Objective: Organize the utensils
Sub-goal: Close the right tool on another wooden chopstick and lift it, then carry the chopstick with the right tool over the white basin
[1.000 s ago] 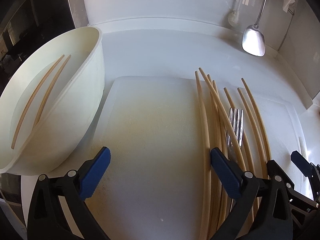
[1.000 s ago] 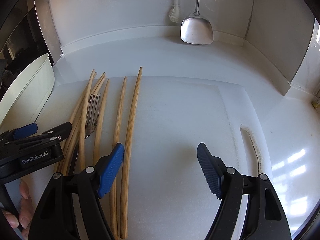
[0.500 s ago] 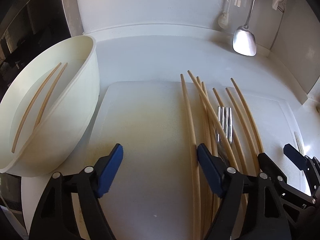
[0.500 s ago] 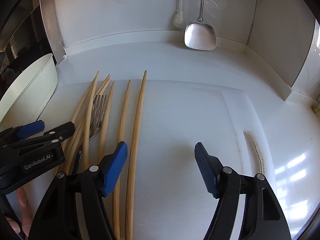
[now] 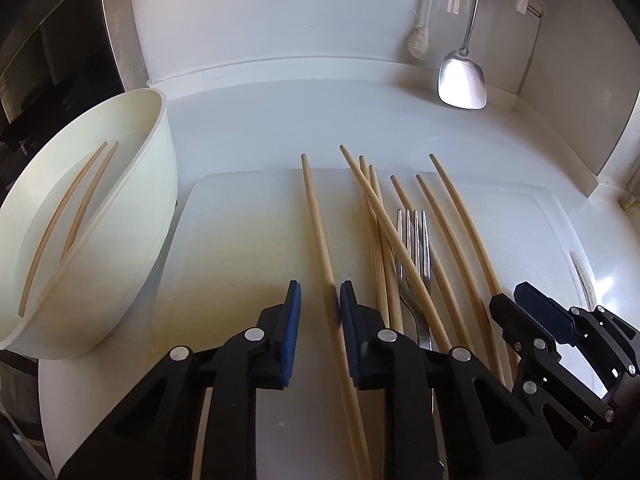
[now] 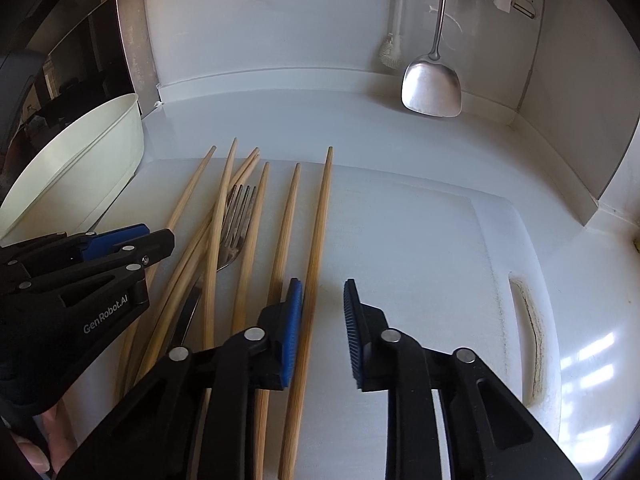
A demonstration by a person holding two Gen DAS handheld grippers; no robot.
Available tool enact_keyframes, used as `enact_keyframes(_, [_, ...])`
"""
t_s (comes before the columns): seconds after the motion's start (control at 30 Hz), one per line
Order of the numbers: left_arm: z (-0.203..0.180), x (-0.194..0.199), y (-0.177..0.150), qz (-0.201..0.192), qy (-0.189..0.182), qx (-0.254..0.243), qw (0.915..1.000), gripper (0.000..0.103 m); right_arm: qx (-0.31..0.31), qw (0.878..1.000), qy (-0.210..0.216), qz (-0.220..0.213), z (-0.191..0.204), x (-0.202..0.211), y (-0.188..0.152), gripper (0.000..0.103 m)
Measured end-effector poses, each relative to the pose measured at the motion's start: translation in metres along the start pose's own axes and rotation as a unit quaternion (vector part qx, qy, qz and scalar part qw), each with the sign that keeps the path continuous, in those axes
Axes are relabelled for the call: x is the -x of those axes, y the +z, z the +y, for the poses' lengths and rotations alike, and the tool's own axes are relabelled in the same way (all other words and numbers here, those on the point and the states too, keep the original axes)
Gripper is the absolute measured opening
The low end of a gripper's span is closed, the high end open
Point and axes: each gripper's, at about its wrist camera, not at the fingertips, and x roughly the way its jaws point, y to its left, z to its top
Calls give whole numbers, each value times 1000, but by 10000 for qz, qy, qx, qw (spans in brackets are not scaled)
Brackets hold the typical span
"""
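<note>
Several bamboo chopsticks and a metal fork lie side by side on a white cutting board. My left gripper hangs low over the leftmost chopstick. Its jaws are closing with the stick between them, close to the right pad, and a gap still shows on the left. My right gripper is closing around the rightmost chopstick, which lies by its left pad with a gap on the right. A cream bowl at the left holds two chopsticks.
A steel spatula and a brush hang on the back wall. The board's handle slot is at its right end. A dark oven front stands behind the bowl. A hand holds the left gripper.
Both grippers' jaws have narrowed from wide apart to a small gap, each around one outer chopstick. The views have tipped slightly; the utensils have not moved.
</note>
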Motion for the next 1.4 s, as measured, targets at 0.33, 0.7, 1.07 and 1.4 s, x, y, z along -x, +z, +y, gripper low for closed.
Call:
enact_keyframes(0.33, [2,2,-2,20,-169,90,9998,8,-332,9988,348,-48,-10,4,-5,6])
enact_keyframes(0.7, [13,12,-2,159,-396,361,9984,8,-552,9972,497,-95,-17,16,-2,6])
enact_keyframes(1.07, [32,74,27,-14,-376,698,9968,8,-265,9965,736,-297,-8,60,34,6])
enact_keyframes(1.4, [110,137,45,-423,210,1391,9892,8,554,9861,1461,-566,63,90,93,6])
